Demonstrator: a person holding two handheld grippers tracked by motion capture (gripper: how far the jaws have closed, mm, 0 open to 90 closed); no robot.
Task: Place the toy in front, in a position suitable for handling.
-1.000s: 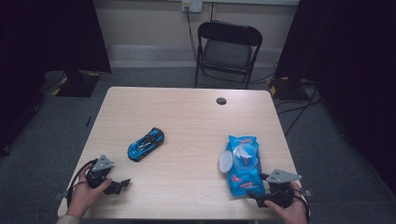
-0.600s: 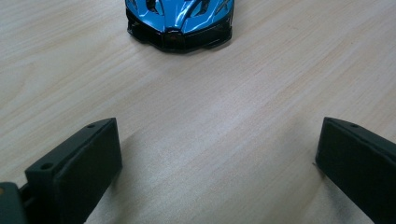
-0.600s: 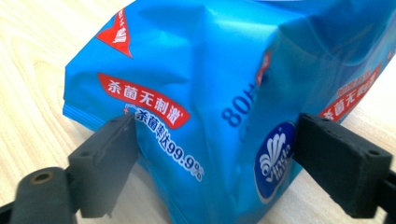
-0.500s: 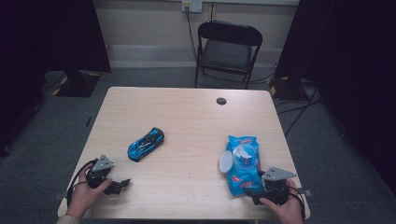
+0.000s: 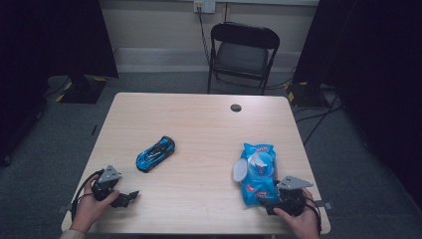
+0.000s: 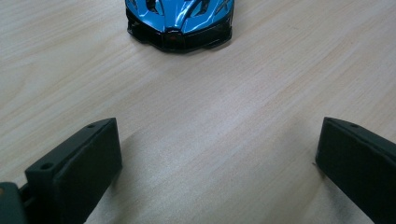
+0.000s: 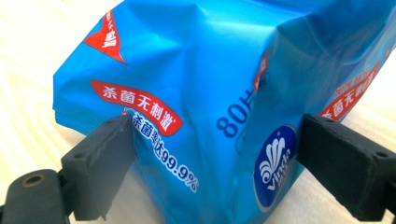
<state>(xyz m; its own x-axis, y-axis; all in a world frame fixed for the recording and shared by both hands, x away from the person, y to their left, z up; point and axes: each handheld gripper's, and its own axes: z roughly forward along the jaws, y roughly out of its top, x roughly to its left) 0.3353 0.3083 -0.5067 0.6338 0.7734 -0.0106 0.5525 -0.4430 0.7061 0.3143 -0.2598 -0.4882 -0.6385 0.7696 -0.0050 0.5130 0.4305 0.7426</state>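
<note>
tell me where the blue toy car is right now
In the high view the blue toy car sits left of centre on the table, just ahead of the left gripper, well apart from the wipes pack.

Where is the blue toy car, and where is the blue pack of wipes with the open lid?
blue toy car (image 5: 155,153), high view, on its roof.
pack of wet wipes (image 5: 257,173), high view, on the blue wrapper beside its open lid.

Dim surroundings; soft, slightly blurred close-ups
</note>
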